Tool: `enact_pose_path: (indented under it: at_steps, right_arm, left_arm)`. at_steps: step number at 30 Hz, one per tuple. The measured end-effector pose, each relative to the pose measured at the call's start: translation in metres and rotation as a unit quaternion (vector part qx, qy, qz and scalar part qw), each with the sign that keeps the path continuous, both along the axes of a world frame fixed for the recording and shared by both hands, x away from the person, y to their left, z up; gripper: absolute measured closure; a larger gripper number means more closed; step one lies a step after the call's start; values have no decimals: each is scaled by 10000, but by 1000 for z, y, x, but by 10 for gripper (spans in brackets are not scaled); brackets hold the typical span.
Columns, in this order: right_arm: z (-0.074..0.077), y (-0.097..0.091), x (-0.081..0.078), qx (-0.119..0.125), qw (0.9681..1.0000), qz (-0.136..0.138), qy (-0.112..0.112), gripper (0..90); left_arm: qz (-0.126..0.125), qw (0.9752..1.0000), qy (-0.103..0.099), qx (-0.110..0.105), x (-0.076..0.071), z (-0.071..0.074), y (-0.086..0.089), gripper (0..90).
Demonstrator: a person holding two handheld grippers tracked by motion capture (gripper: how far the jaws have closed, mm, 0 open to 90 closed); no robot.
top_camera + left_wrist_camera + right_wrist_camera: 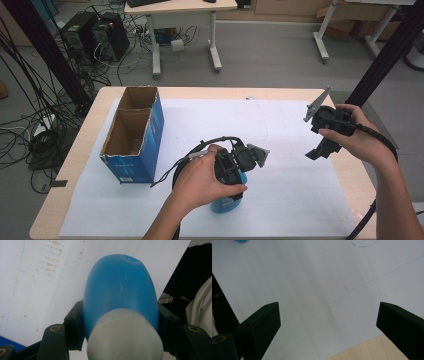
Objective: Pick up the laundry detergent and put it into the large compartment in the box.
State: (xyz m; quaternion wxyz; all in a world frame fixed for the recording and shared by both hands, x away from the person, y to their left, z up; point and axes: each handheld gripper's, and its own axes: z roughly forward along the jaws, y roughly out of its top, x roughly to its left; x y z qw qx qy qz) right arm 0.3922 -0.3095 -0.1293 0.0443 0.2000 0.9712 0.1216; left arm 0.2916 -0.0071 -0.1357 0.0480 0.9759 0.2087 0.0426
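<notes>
A blue bottle point(227, 204) with a pale grey cap point(125, 338) lies on the white paper near the table's front middle. In the left gripper view its blue body point(120, 295) stretches away from the camera, cap nearest. My left gripper point(231, 192) is shut on the bottle, and both pads point(74, 323) press on its sides just behind the cap. My right gripper point(320, 151) is held above the paper's right edge, pointing down. Its jaws stand wide open with nothing between them point(328, 322).
An open cardboard box point(132, 135) with blue outer walls stands at the left of the wooden table point(350, 175). A large white paper sheet point(280, 125) covers most of the tabletop. Cables trail from both grippers. Desks and computer cases stand on the floor beyond.
</notes>
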Motion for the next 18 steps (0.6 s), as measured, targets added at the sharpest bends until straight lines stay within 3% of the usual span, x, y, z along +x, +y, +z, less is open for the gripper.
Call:
enact_pose_path:
  at_steps: [11, 18]
  right_arm:
    - [0, 2, 0, -4, 10000, 23, -6, 54]
    - [1, 1, 0, 5, 10000, 18, -20, 54]
  left_arm:
    - [130, 9999, 8, -11, -2, 1, 1, 383]
    - [281, 9996, -15, -100, -3, 15, 6, 383]
